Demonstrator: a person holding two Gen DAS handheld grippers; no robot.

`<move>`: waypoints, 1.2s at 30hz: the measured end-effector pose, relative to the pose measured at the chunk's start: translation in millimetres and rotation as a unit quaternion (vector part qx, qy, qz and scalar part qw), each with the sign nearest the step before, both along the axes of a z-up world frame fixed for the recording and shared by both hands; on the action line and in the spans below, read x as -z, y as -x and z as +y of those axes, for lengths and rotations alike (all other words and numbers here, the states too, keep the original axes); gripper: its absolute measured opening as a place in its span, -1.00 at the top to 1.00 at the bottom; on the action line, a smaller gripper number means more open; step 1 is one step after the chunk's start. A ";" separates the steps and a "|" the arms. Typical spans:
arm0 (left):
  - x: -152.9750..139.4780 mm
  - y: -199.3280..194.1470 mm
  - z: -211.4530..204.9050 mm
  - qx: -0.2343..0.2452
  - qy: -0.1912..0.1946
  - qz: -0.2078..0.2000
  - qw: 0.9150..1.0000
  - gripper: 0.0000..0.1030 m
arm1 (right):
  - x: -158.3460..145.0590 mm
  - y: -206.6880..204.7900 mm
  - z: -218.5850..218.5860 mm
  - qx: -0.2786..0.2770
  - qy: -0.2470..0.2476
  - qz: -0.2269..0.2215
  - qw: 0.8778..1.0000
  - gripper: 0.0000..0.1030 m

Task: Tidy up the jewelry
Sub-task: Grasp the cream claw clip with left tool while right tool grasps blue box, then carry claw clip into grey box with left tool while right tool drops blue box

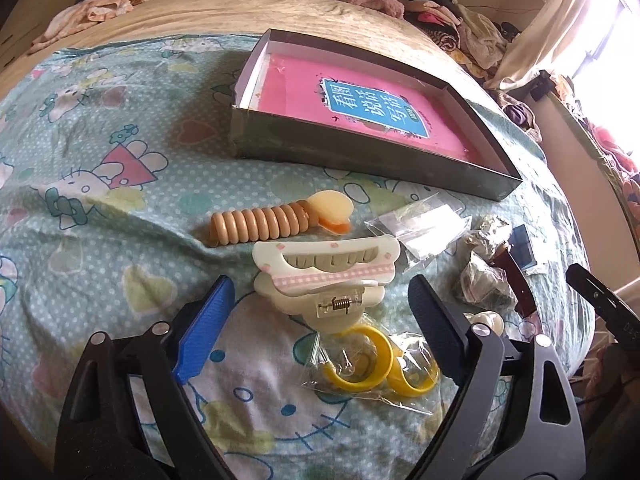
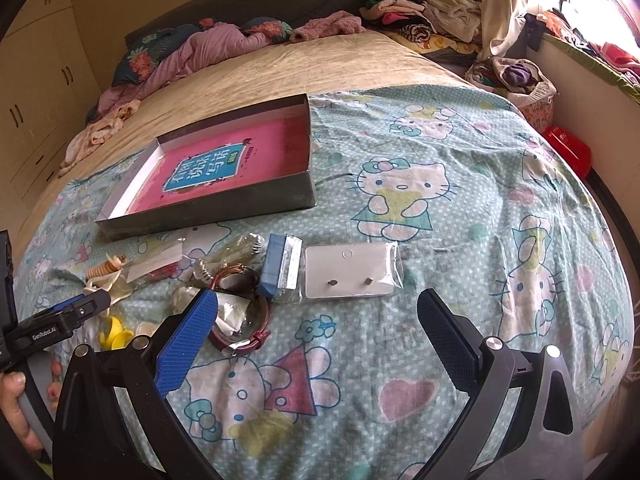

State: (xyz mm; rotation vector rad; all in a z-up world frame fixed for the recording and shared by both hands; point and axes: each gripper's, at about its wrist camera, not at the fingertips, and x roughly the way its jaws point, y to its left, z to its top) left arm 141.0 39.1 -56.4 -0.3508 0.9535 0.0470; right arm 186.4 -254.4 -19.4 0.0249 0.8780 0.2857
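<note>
The left tool [image 1: 320, 316] is hanging spread over the bed [image 1: 100, 152], its pads either side of the cream hair claw [image 1: 326, 276] without pressing it. Just below lies a clear bag of yellow rings [image 1: 372, 364] — partly covered by the claw. Beyond are a coiled tan hair tie [image 1: 260, 224] and the open box [image 1: 360, 152] with a pink book inside. The right tool [image 2: 318, 328] is also gaping wide, pinching nothing — its blue pad is hiding part of a maroon watch strap [image 2: 240, 340]. Ahead sits a bagged earring card [image 2: 348, 276]; the crumpled packets beside it are too jumbled to make out.
</note>
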 end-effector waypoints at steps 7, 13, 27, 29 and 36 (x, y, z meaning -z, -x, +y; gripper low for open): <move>1.3 -4.8 -2.9 0.006 -0.010 -0.008 1.000 -0.24 | 18.9 -19.1 12.5 -0.032 -0.014 0.042 0.999 -0.29; 1.2 -8.1 -3.1 0.006 -0.012 -0.012 1.000 -0.24 | 28.7 -33.5 24.8 -0.046 -0.028 0.060 0.997 0.12; -7.5 -2.3 3.1 0.011 -0.007 -0.030 0.999 -0.22 | 27.9 -38.2 26.8 -0.050 -0.057 0.035 0.997 0.52; -12.9 0.9 4.2 0.013 -0.007 -0.037 0.999 -0.22 | 21.5 -33.9 23.6 -0.048 -0.061 0.024 0.997 0.52; -32.8 6.9 10.5 0.014 -0.004 -0.058 0.998 -0.22 | 2.1 -23.2 19.9 -0.049 -0.074 -0.004 0.996 0.52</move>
